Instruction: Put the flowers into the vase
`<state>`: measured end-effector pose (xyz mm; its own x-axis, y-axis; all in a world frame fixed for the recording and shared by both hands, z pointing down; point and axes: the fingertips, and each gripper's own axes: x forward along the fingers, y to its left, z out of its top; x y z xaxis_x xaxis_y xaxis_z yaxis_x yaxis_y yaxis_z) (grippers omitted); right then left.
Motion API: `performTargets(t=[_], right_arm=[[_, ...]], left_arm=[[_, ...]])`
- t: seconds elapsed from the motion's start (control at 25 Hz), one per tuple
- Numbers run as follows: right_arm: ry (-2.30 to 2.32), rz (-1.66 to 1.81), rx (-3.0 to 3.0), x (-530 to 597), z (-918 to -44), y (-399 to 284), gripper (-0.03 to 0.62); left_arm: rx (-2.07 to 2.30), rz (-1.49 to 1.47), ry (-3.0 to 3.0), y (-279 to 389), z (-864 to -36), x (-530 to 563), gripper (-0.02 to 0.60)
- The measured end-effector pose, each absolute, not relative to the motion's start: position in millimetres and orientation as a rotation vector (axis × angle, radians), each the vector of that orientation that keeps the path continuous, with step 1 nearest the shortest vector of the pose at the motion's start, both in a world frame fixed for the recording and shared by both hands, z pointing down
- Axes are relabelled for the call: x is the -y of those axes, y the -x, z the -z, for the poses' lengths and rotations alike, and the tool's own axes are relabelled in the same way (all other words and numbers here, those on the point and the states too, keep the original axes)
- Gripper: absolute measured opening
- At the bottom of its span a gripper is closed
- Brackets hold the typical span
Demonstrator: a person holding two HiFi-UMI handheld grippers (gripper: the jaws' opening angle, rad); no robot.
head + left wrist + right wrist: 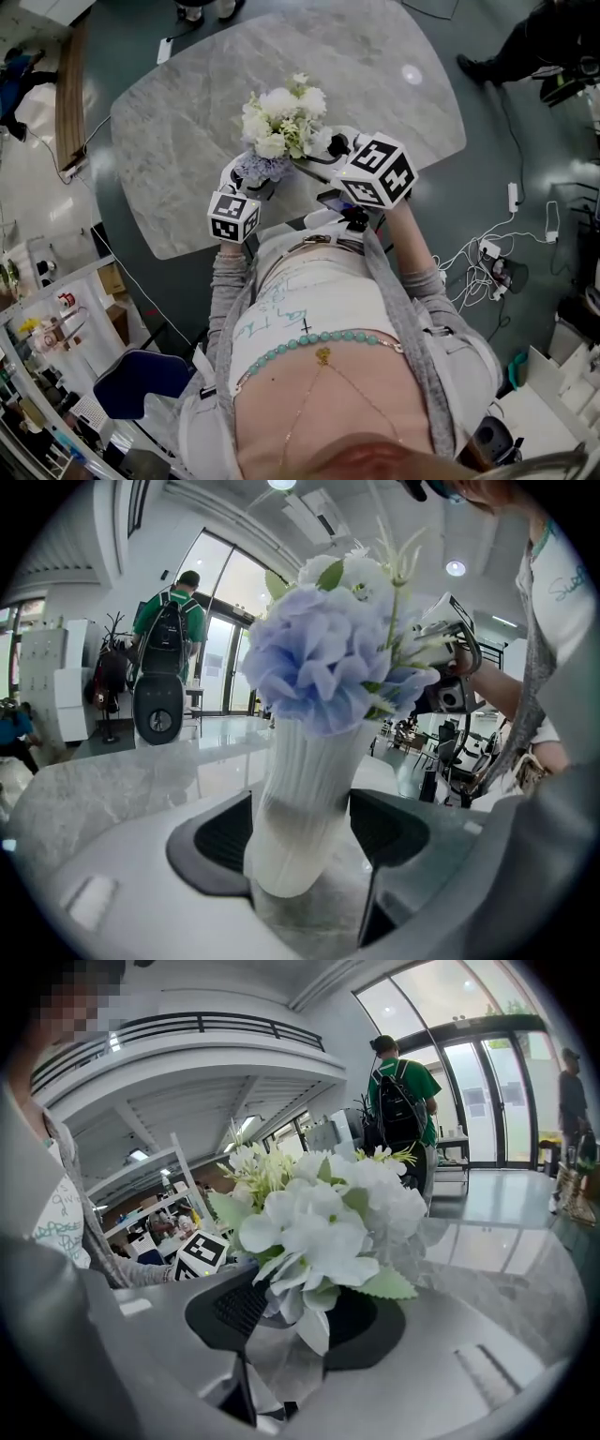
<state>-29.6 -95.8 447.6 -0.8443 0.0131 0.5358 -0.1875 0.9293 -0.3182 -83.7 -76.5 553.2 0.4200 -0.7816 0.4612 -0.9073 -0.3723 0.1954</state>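
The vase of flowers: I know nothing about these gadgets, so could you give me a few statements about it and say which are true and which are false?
1. The vase is white and ribbed. True.
2. The vase is empty. False: a blue flower and white flowers already sit in it.
3. The left gripper has the vase between its jaws. True: a pad rests against each side of it.
4. The right gripper is clamped shut. False: its jaws stand apart, with the white flowers loose between them.
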Motion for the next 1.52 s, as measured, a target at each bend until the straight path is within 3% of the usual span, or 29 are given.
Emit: performTargets(t=[0.92, 1.04, 1.12, 1.24, 1.52], right_arm=[[-0.068, -0.470, 2.572, 102, -447, -10, 0.242], [-0.067, -0.467, 2.578, 105, -447, -17, 0.227], [-0.081, -0.456, 2.584, 106, -447, -21, 0.182], [-0.093, -0.445, 2.598, 106, -446, -24, 0.086], [-0.098, -0.441, 2.608, 101, -448, -22, 0.028]], left_arm=[[1.806, -0.285, -2.031, 103, -507, 26, 0.318], [1.843, -0.275, -1.990, 99, -504, 20, 0.316], [1.864, -0.276, -1.973, 97, -501, 15, 0.310], [1.893, -0.267, -1.959, 97, -496, 9, 0.255], [1.949, -0.214, -1.969, 100, -480, 5, 0.053]])
